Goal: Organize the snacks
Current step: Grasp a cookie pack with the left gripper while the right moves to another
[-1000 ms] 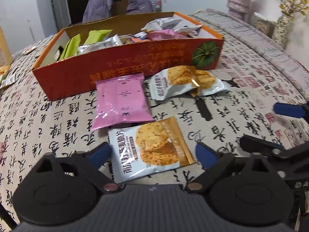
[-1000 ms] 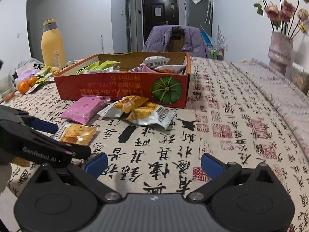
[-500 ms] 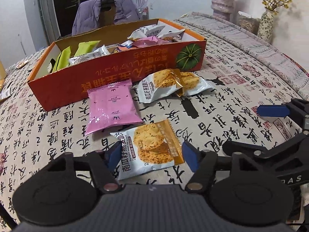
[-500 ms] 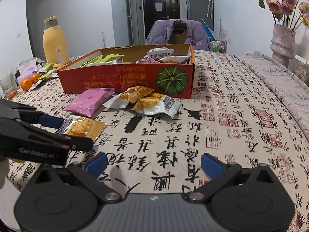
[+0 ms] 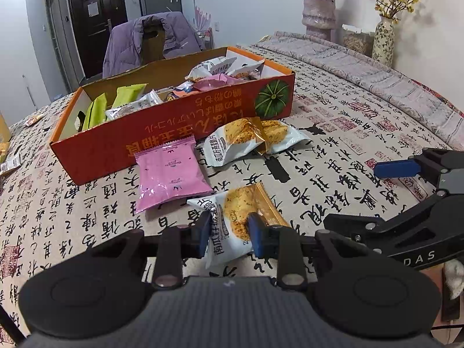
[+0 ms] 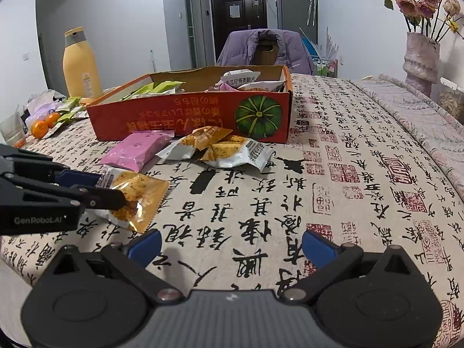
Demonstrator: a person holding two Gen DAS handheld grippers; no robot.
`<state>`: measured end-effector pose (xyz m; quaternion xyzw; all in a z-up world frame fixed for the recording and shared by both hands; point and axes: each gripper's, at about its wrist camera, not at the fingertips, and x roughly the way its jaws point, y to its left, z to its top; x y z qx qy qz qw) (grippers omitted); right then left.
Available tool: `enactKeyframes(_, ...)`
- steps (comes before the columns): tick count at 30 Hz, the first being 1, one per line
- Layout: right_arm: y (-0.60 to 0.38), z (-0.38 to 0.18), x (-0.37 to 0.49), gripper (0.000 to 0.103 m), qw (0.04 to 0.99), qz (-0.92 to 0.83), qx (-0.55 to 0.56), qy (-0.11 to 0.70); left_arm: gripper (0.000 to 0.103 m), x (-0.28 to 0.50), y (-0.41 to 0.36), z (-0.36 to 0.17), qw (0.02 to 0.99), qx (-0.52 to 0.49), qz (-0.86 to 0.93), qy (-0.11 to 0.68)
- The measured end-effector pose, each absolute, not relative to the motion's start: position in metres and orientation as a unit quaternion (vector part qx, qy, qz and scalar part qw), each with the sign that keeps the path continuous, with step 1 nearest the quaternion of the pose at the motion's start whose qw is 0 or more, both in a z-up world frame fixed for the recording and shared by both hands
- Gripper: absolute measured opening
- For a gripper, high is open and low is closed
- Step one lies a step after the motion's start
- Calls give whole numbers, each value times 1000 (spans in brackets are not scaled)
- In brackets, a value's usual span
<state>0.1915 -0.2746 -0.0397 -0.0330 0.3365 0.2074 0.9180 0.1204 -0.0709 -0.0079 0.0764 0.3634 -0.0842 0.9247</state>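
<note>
My left gripper (image 5: 227, 233), jaws closing, pinches the biscuit packet (image 5: 232, 220) on the desk (image 5: 333, 145); my right gripper (image 6: 230, 245) hangs spread and empty. Pick-up step: next I lift it into the orange box (image 5: 179, 139). Legible: "GenRobot.AI" on the gripper arm; packet and box writing Chinese

Home dining room: clothed table (image 6: 362, 174), flower vase (image 6: 422, 58)

box (image 5: 185, 133) sits mid-table w/ snack packs inside. Right in front of it: flat packet (image 5: 171, 174) on the left, two cracker packs (image 5: 249, 142) overlapping on the right. Another cracker pack (image 5: 232, 226) nearer, btwn left gripper's (image 5: 229, 232) closing jaws.
</note>
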Motion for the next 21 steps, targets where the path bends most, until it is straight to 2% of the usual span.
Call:
enactKeyframes(5, -275, -37, 193, 103, 921, 205, -30, 330, 21, 116, -65, 1, 931, 73, -85, 347)
enactKeyframes(8, -274, -37, 195, 103, 922, 205, -30, 328, 11, 115, -59, 7, 936, 63, -83, 336)
enactKeyframes(21, -260, -31, 205, 103, 925, 207, -49, 315, 10, 112, -33, 23, 952, 20, -70, 297)
